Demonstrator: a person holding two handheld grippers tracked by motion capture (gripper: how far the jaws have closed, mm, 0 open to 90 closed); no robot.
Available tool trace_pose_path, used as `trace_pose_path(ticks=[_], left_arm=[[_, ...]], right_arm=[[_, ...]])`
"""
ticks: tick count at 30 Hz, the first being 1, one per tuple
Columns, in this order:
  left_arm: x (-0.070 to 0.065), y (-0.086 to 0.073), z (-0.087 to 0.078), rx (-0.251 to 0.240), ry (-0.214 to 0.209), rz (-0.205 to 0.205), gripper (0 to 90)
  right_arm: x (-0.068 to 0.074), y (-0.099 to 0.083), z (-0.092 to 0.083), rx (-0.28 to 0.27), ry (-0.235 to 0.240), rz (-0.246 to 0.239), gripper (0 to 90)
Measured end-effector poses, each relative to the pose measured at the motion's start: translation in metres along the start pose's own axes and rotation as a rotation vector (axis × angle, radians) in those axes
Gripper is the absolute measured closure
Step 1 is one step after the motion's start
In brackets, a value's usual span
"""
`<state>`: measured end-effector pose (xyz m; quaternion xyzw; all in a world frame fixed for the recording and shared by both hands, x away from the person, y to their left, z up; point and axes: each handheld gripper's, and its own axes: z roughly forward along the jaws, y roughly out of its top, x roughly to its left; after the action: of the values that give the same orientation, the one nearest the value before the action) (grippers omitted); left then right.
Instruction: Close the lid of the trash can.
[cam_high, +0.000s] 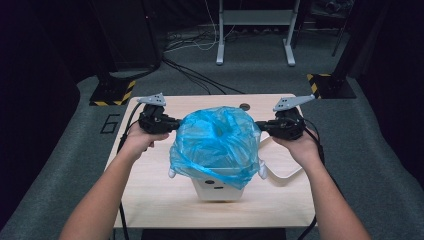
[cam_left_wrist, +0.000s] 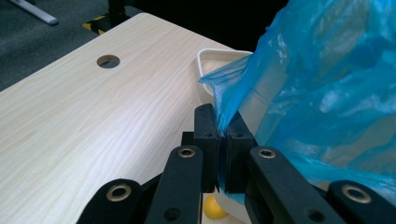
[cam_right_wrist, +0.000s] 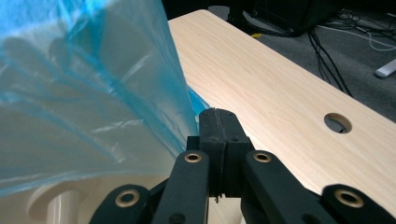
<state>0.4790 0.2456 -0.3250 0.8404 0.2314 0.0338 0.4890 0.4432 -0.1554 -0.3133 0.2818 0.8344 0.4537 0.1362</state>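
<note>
Both grippers pinch the blue plastic bag (cam_high: 216, 142) (spread over a white bin (cam_high: 218, 189) on the bench (cam_high: 150, 195)): left gripper (cam_high: 176, 123) and right gripper (cam_high: 260, 126), fingers closed on its edges.

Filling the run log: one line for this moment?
left tongs: shut on blue bag | right tongs: shut on blue bag | bag over white bin

Both forearms are bare, no sleeves. Each hand carries a black gripper: the left gripper (cam_high: 172, 123) and right gripper (cam_high: 261, 125) wear grey three-cornered plates on top, trail black cables, and have brass-ringed rivets along their black linkage arms.
</note>
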Motion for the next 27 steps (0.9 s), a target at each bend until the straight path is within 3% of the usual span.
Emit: trace_pose_path(ticks=[14, 21, 23, 25, 27], left_arm=[[0.003, -0.021, 0.012, 0.016, -0.026, -0.033, 86.6], [0.001, -0.025, 0.012, 0.035, -0.026, -0.03, 86.3], [-0.001, -0.024, 0.009, 0.035, -0.012, -0.019, 84.4], [-0.001, -0.023, 0.003, 0.015, 0.012, -0.022, 74.2], [-0.001, -0.022, -0.007, -0.009, 0.039, -0.039, 63.7]], right_arm=[[0.001, -0.018, 0.014, 0.054, 0.013, 0.019, 90.0], [0.003, -0.024, 0.015, 0.059, 0.017, 0.025, 89.7], [0.004, -0.025, 0.013, 0.05, 0.015, 0.021, 84.1], [0.004, -0.025, 0.008, 0.027, 0.007, 0.031, 71.9], [0.002, -0.025, 0.0, -0.005, -0.005, 0.054, 65.5]])
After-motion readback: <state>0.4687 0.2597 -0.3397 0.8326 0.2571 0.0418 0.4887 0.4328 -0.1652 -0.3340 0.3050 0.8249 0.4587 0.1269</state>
